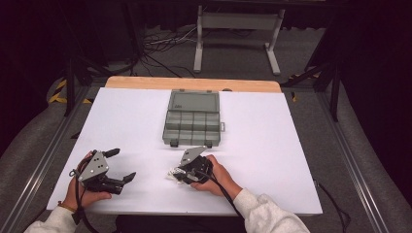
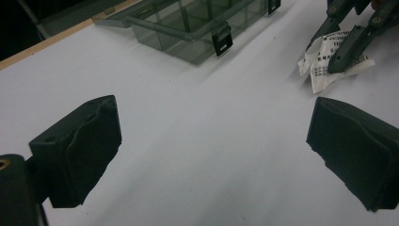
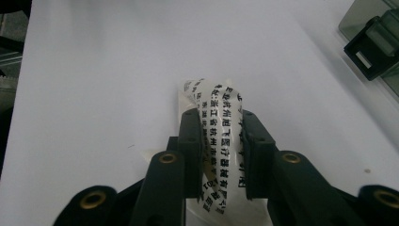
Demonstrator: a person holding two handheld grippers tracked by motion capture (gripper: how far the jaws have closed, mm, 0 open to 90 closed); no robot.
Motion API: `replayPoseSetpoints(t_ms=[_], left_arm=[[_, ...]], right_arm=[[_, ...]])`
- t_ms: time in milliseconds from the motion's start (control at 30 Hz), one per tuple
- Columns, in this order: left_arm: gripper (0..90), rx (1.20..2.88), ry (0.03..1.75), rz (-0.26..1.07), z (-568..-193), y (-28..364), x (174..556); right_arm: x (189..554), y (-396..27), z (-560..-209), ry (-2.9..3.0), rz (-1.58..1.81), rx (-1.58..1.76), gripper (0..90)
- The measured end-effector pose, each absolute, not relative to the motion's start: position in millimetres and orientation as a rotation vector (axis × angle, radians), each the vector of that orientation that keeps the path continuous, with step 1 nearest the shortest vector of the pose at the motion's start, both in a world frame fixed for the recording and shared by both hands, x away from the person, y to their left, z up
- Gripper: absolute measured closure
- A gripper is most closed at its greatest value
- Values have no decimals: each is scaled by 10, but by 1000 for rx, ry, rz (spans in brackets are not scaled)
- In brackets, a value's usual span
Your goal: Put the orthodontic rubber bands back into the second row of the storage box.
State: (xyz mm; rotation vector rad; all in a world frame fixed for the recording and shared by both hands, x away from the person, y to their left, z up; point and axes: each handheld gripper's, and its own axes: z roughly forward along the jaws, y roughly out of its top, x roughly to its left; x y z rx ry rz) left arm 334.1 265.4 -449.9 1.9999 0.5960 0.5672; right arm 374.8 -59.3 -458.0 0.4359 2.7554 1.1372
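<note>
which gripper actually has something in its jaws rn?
The right gripper: its jaws pinch a white printed packet. The left gripper stands wide open over bare white table, apart from the packet.

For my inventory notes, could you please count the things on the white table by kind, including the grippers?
Grippers: 2, the left gripper and the right gripper
Grey compartment box, lid open: 1
White printed packet, pinched in the right gripper: 1
Total: 4

Lab or recording studio: black curtains [image 1: 374,73], aluminium rail frame [image 1: 357,170], loose floor cables [image 1: 165,46], white-covered worktop [image 1: 272,145], grey metal stand [image 1: 238,34].
</note>
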Motion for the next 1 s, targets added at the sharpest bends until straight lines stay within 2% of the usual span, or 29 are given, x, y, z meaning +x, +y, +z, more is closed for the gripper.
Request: replayPoseSetpoints(t_ms=[400,1000], left_arm=[[41,2005,594,570,-4500,2648,3347],[40,1998,601,567,-4499,2654,3349]], right_arm=[[3699,-647,-4506,2722,1181,398,818],[3725,-979,-4228,2608,1287,463,828]])
